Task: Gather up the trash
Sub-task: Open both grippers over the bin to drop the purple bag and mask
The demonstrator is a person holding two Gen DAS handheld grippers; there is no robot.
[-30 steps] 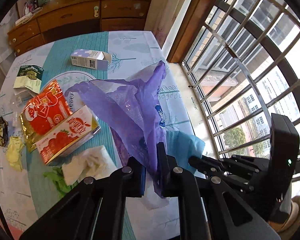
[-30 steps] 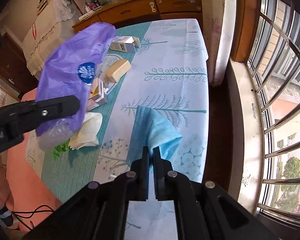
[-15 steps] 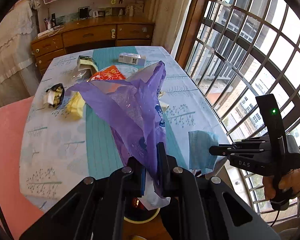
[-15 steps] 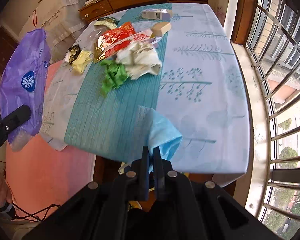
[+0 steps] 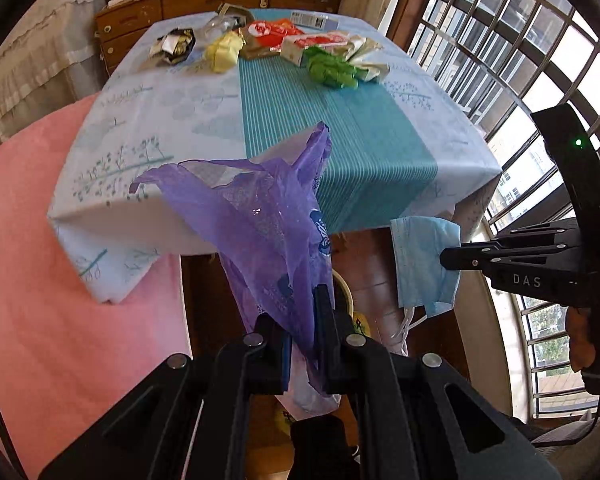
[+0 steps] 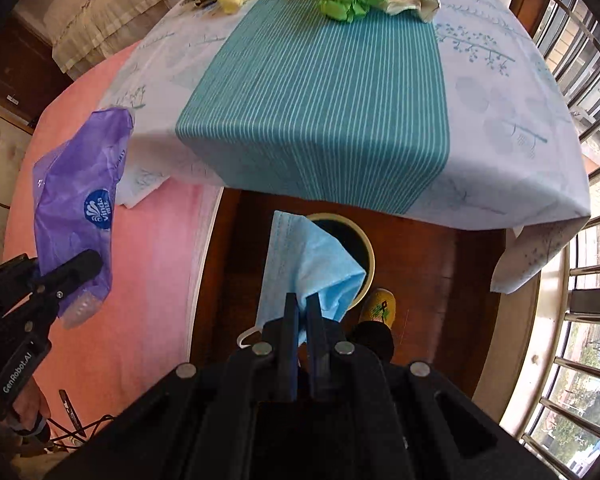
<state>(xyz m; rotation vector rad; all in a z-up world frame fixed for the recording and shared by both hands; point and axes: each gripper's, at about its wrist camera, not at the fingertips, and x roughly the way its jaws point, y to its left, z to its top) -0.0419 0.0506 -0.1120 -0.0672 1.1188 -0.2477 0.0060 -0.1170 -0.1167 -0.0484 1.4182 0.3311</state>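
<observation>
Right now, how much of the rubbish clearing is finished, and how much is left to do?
Nothing visibly binned yet. In hand: the left hand-held gripper pinches a crumpled purple plastic bag, and the right hand-held gripper pinches a light blue face mask above the round cream-rimmed bin on the floor. Left: the green crumpled paper, red wrappers and other litter on the table.
</observation>
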